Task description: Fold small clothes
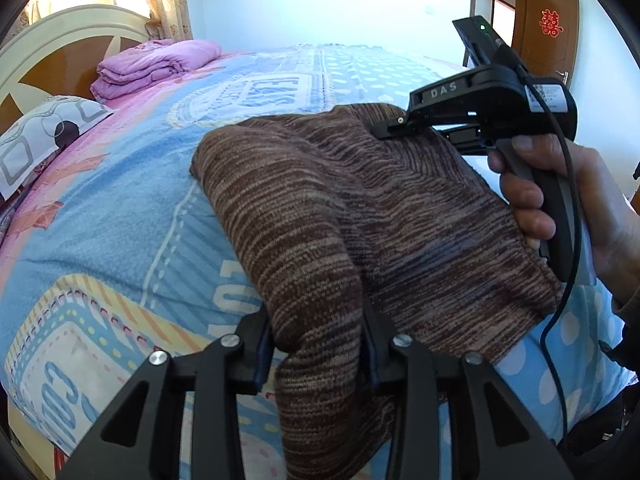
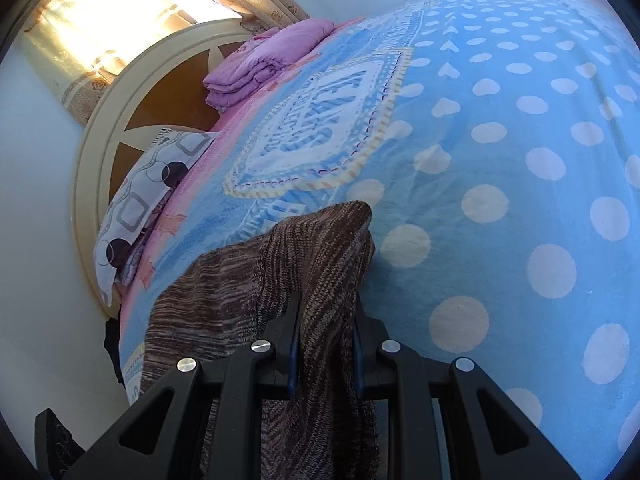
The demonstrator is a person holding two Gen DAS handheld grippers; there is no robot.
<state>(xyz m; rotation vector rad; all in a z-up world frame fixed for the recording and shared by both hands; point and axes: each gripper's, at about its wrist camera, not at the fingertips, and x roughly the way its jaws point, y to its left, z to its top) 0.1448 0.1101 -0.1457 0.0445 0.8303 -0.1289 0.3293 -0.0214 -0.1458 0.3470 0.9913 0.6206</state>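
Note:
A brown striped knit garment [image 1: 360, 216] lies partly doubled over on the blue patterned blanket [image 1: 120, 220]. My left gripper [image 1: 318, 344] is shut on a bunched edge of it at the near side. My right gripper [image 2: 326, 344] is shut on another bunched part of the garment [image 2: 320, 248], which drapes between its fingers and hangs down. In the left wrist view the right gripper [image 1: 384, 130] reaches in from the right over the garment's far edge, held by a hand [image 1: 560, 208].
A folded purple quilt [image 1: 152, 64] and a patterned pillow [image 1: 36, 140] lie by the cream headboard [image 1: 52, 36]. The polka-dot part of the blanket [image 2: 520, 160] stretches to the right. A wooden door [image 1: 548, 36] stands at far right.

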